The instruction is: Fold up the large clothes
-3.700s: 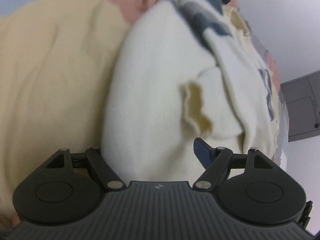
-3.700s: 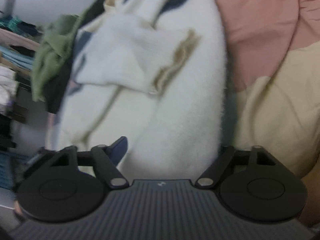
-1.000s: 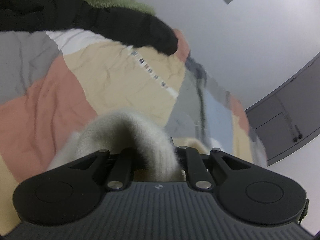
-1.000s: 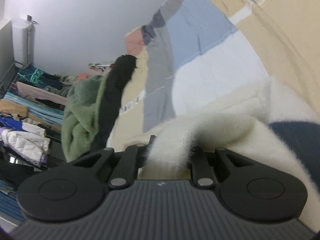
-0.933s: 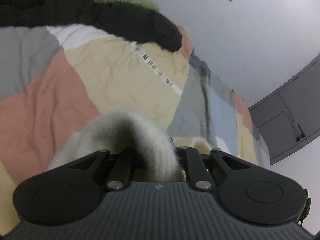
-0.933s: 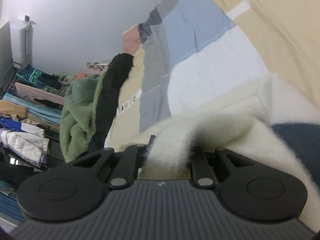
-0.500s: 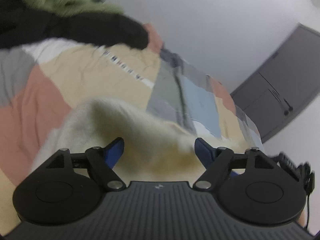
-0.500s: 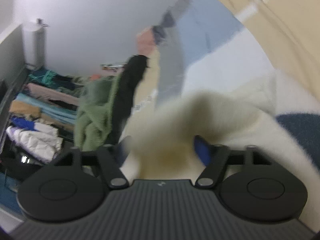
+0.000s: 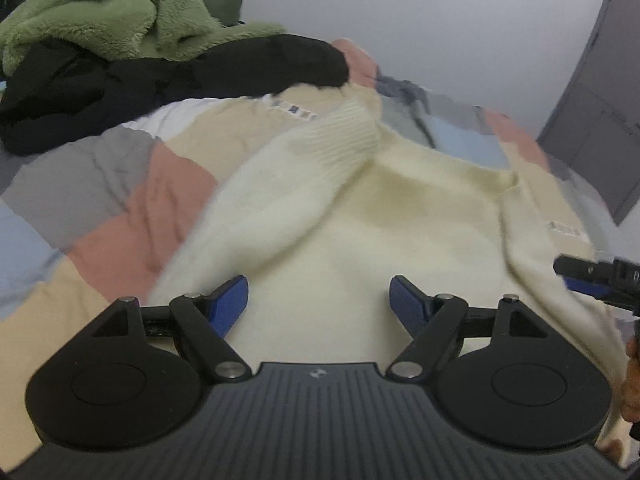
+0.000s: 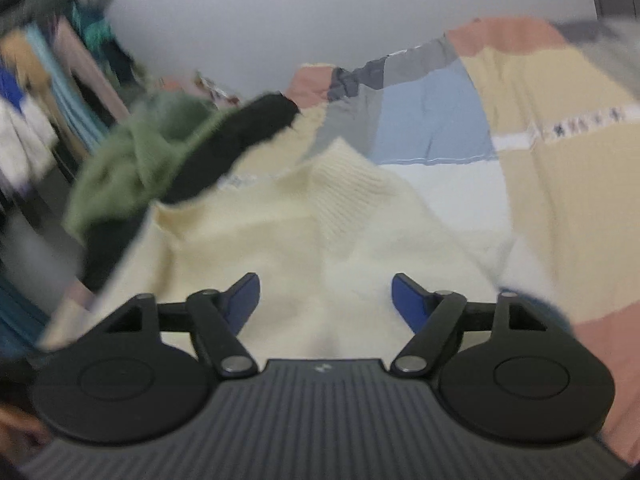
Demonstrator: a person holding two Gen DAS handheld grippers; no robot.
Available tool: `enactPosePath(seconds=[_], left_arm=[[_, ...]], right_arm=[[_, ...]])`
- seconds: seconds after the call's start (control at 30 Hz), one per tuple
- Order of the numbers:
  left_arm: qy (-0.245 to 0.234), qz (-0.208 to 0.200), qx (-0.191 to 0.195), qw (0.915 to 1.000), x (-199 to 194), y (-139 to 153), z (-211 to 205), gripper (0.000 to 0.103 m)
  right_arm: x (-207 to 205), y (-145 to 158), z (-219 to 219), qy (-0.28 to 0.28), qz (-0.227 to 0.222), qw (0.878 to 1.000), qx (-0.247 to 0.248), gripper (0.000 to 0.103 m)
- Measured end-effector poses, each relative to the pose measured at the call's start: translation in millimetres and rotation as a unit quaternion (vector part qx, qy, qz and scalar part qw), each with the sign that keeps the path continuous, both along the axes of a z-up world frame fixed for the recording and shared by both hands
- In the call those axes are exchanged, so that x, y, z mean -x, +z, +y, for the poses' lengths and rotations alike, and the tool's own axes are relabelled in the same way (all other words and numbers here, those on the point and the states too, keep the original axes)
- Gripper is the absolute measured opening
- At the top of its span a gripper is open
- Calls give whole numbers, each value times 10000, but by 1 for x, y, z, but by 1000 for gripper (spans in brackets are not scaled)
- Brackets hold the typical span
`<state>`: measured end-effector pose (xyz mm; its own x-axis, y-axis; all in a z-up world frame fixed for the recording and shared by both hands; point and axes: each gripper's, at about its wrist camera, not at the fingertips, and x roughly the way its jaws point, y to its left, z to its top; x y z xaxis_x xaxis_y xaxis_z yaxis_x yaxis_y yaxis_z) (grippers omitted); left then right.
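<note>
My left gripper (image 9: 318, 300) has its fingers apart w/ nothing pinched; my right gripper (image 10: 325, 296) is closing, fingers apart, not gripping. Cream sweater (image 9: 360, 216) lies just ahead on the patchwork bed (image 9: 132, 200). Green and black clothes pile (image 9: 120, 40) sits beyond it.

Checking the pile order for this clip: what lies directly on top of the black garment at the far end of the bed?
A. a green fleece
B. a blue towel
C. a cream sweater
A: the green fleece is heaped on the black garment, behind the cream sweater.
</note>
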<state>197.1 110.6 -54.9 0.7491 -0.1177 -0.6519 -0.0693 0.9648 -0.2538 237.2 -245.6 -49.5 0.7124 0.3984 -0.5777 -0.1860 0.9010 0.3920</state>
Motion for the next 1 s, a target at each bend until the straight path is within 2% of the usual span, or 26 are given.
enactPosePath(seconds=[0.23,0.37,0.43,0.5,0.53,0.57,0.6,0.77,0.9,1.0], left_arm=[[267,-20,2,9996,-9,-6,7,81],[268,-58,-88,9996,-8,-4,2,81],[257,-75,-134,9996,-7,-4,1,81],[250,-90,-145,9995,-7,-3,0,81],[247,-97,-155,9995,-6,-3,-1,81],[245,-104,-165,9995,-5,-3,-1,81],[243,-108,-168,9995,-5,-2,-1,81],[250,-152,-87,9995,-2,1,1,81],[307,-176,78,9993,3,4,5,81],[294,-181,119,9993,4,5,5,81]], right_arm=[[-8,-21,19,9,82,9940,1090,73],[-7,-31,41,203,-2,9792,2018,71],[-5,-33,48,237,-103,9724,2321,63],[-2,-30,48,173,-193,9685,2477,41],[0,-29,45,132,-241,9676,2510,35],[1,-26,43,70,-272,9673,2520,25],[2,-23,39,-36,-308,9673,2516,20],[10,-4,6,-713,-479,9755,2026,16],[19,9,-26,-1409,-602,9704,1866,12],[16,-1,-52,-1746,-220,9747,1380,12]])
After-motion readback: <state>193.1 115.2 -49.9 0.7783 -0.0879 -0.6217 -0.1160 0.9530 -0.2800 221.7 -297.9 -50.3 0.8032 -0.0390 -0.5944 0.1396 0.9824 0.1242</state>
